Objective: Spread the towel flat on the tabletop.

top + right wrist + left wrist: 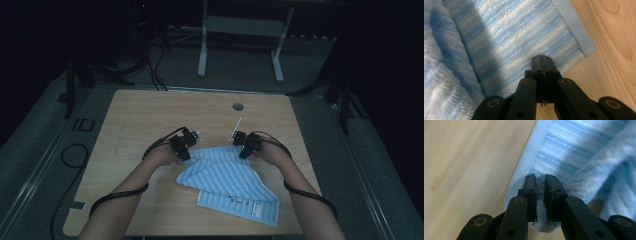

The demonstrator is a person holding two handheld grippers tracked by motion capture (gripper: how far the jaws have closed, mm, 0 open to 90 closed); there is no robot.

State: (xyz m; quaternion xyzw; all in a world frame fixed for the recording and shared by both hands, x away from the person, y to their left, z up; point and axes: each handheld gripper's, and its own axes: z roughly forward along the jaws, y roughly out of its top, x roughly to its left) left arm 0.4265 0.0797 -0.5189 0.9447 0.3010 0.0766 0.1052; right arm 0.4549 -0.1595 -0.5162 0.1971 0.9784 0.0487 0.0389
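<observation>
The light blue striped terry towel [227, 185] lies partly folded on the pale wooden table [140, 115], toward the near middle, with a tagged hem showing at its near edge. The left gripper [540, 181] has its jaws nearly together with a fold of the towel's hemmed edge sitting between the pads, so it looks like a pinch. The right gripper [542, 60] has its jaws pressed flat together near a corner, apparently pinching a thin layer, though it's hard to tell for sure. This thing should handle light, floppy and grippy, nothing fragile about it. Grabbing the flat woven hem or the corners is probably the best bet, since the plush pile just bunches up and layers can slip apart.
</observation>
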